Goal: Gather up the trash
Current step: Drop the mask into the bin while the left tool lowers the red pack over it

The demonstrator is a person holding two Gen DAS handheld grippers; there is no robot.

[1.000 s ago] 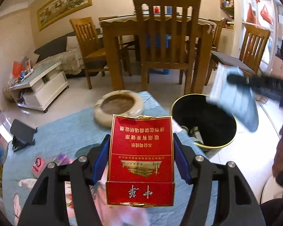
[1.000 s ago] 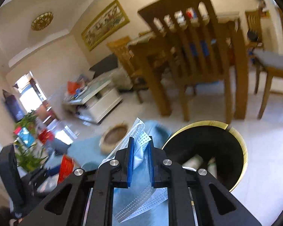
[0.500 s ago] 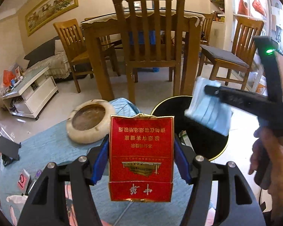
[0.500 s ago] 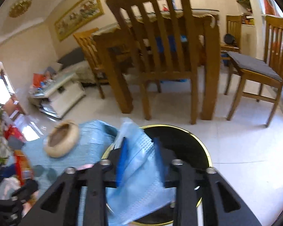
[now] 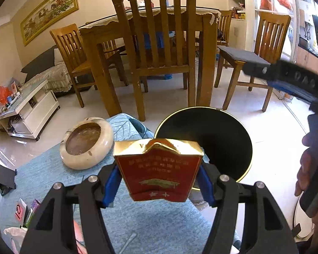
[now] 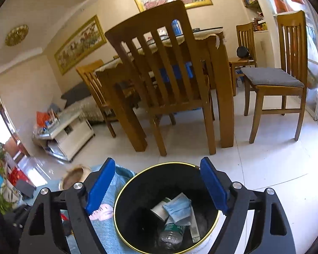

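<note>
a: two chairs (image 6: 159,80) and a wooden table (image 5: 150,19) fill the back of both views, with more chairs around them. what sits nearer?

b: nearer is a blue cloth (image 5: 150,222) with a leaf print, spread over a low surface. just past its far edge stands the bin (image 6: 125,207), black inside with a gold rim, on pale floor tiles.

a: what's in the bin?

b: from the right wrist view, a blue mask (image 6: 178,208) lies on top of the heap, partly over a white cup (image 6: 159,210). a clear bottle (image 6: 169,235) with a green label lies below them, and a white strip of packaging rests against the bin's right wall.

a: and on the cloth?

b: a round cream ashtray (image 5: 87,142) sits near the cloth's far edge, left of the bin. some small wrappers lie at the cloth's near left corner, too small to make out.

a: the tongs?

b: the left gripper (image 5: 159,180) is clamped on a red pack (image 5: 158,173) with a gold top, its blue pads pressing both narrow sides. the pack hangs upright above the cloth, just short of the bin's near rim. the right gripper (image 6: 156,187) hovers over the bin mouth, its jaws opening wide with nothing between them. in the left wrist view a hand (image 5: 309,165) holds it at the right edge.
</note>
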